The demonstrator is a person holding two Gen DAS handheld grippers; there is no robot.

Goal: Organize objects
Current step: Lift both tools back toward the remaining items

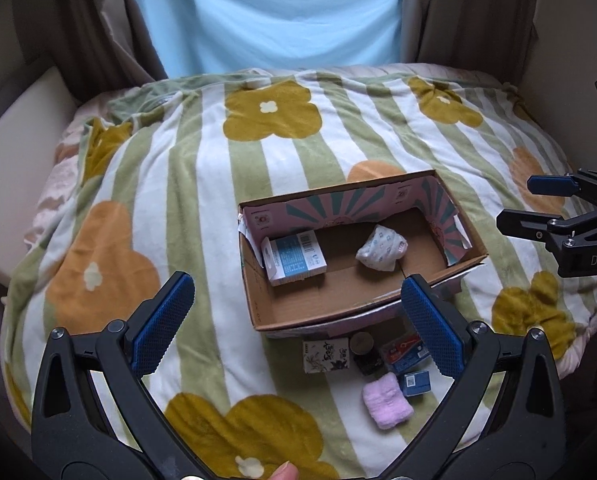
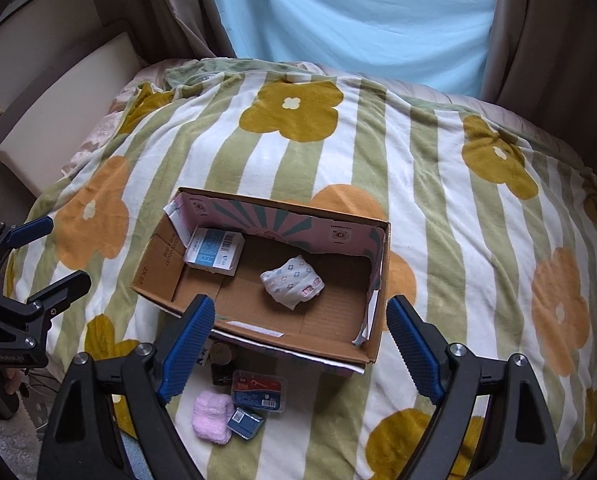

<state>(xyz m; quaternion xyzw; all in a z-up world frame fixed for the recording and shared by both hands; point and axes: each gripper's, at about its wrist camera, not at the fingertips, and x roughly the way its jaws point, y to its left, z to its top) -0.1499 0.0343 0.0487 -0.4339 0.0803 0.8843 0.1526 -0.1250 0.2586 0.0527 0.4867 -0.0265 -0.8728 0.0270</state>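
Both grippers hang above the bed with jaws spread wide and nothing between them: the left gripper (image 1: pixel 298 320) over the near edge of the cardboard box (image 1: pixel 258 280), the right gripper (image 2: pixel 298 344) likewise over that box's near wall. One open cardboard box lies on the striped, flowered blanket (image 1: pixel 202 184), and two things lie inside it: a white and blue carton (image 1: pixel 295 257) leaning in the left corner, and a folded white patterned cloth (image 1: pixel 380 249) near the middle of the floor. Five things lie on the blanket just in front of the box, close together: one white packet with black print (image 1: pixel 326 356), one small dark jar with a brown lid (image 1: pixel 364 350), one clear case with a red and blue label (image 2: pixel 260 394), one small blue box (image 2: pixel 245 422), and one folded pink cloth (image 1: pixel 387 400) nearest the camera. A fingertip (image 1: pixel 284 472) shows at the bottom edge of the left wrist view.
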